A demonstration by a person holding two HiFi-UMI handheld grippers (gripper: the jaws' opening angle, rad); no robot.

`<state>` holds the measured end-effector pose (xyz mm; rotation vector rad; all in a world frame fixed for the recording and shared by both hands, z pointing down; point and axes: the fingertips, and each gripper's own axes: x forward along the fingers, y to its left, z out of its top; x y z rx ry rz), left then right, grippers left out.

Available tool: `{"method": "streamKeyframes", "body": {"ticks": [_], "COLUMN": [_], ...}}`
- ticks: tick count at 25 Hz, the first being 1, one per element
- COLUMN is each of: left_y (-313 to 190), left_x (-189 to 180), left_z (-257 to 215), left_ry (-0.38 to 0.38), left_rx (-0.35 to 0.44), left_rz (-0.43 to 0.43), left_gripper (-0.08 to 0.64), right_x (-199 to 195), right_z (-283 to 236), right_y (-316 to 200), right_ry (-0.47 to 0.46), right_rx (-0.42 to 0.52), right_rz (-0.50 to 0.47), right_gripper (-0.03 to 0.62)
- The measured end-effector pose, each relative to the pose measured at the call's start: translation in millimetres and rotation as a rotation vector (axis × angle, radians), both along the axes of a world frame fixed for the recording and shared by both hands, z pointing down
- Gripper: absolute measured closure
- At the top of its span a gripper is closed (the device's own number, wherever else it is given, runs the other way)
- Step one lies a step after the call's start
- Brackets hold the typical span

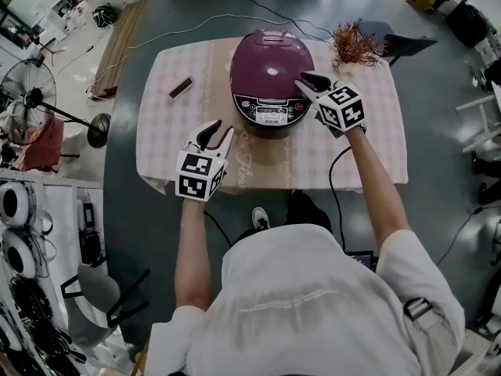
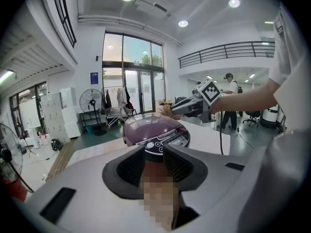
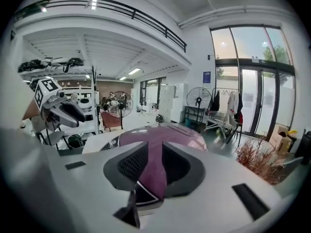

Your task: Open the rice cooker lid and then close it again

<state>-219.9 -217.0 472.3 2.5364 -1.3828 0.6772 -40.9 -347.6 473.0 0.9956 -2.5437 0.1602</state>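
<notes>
While the glossy purple plastic rice cooker (image 1: 270, 81) sat shut on the bench (image 1: 168, 131), the left gripper (image 1: 219, 130) and right gripper (image 1: 305, 80) hovered near it with fingers released and empty, and its rigid, slick lid (image 1: 272, 57) likely wanted handling at its front edge.
</notes>
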Motion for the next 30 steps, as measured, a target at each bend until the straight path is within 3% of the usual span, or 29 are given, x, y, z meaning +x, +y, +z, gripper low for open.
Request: {"method": "streamKeyframes", "body": {"ticks": [5, 10, 13, 24, 30], "left_y": [-6.2, 4.7, 10.6, 23.2, 31.9], "left_x": [-0.6, -3.0, -0.7, 20.2, 31.3], "left_z": [-39.9, -74.4, -84.3, -121.0, -129.9], "left_ry": [-0.006, 0.035, 0.06, 0.131, 0.122], "left_rx": [0.11, 0.19, 0.213, 0.31, 0.33], "left_rz": [0.005, -0.021, -0.025, -0.008, 0.006], "left_gripper": [0.441, 0.456, 0.456, 0.533, 0.545], "right_x": [23.5, 49.7, 64.8, 96.0, 88.5], "right_z": [-52.4, -97.9, -117.8, -123.5, -123.6], "right_y": [19.8, 62.5, 87.2, 147.6, 166.9], "right_ry": [-0.044, -0.109, -0.088, 0.049, 0.0], "right_rx": [0.103, 0.163, 0.212, 0.283, 0.265], "right_rz": [0.073, 0.142, 0.175, 0.274, 0.256], "right_gripper": [0.541, 0.555, 0.557, 0.565, 0.566]}}
